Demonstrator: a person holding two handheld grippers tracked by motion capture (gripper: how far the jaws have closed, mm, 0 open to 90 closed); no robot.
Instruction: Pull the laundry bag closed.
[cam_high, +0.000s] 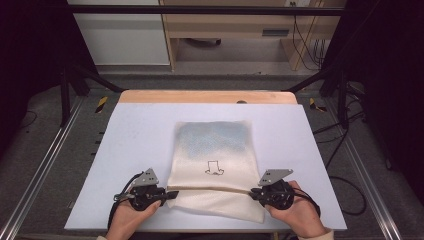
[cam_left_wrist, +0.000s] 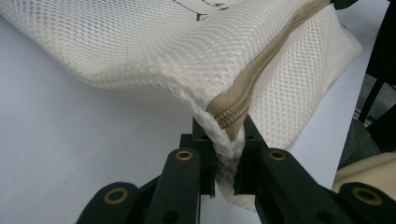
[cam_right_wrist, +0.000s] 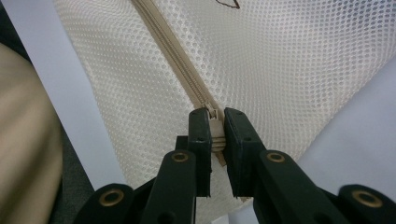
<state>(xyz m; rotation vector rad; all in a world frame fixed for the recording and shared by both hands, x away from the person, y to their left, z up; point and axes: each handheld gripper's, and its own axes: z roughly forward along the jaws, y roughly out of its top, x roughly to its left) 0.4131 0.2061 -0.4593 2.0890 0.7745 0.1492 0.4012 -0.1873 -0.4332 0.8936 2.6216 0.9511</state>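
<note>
A cream mesh laundry bag (cam_high: 212, 165) lies flat on the white table (cam_high: 135, 130), with something bluish inside its far half and a small black drawing on its front. A tan zipper (cam_high: 212, 189) runs across it near the front edge. My left gripper (cam_high: 170, 194) is shut on the bag's left edge at the zipper's end; the left gripper view shows the mesh and zipper tape (cam_left_wrist: 233, 100) pinched between the jaws and lifted. My right gripper (cam_high: 253, 192) is shut on the zipper pull (cam_right_wrist: 215, 126) at the zipper's right end.
The table's front edge lies just behind both hands. A wooden strip (cam_high: 207, 96) borders the far edge. Black frame posts and cables stand at both sides, and a cabinet (cam_high: 120, 30) sits on the floor beyond.
</note>
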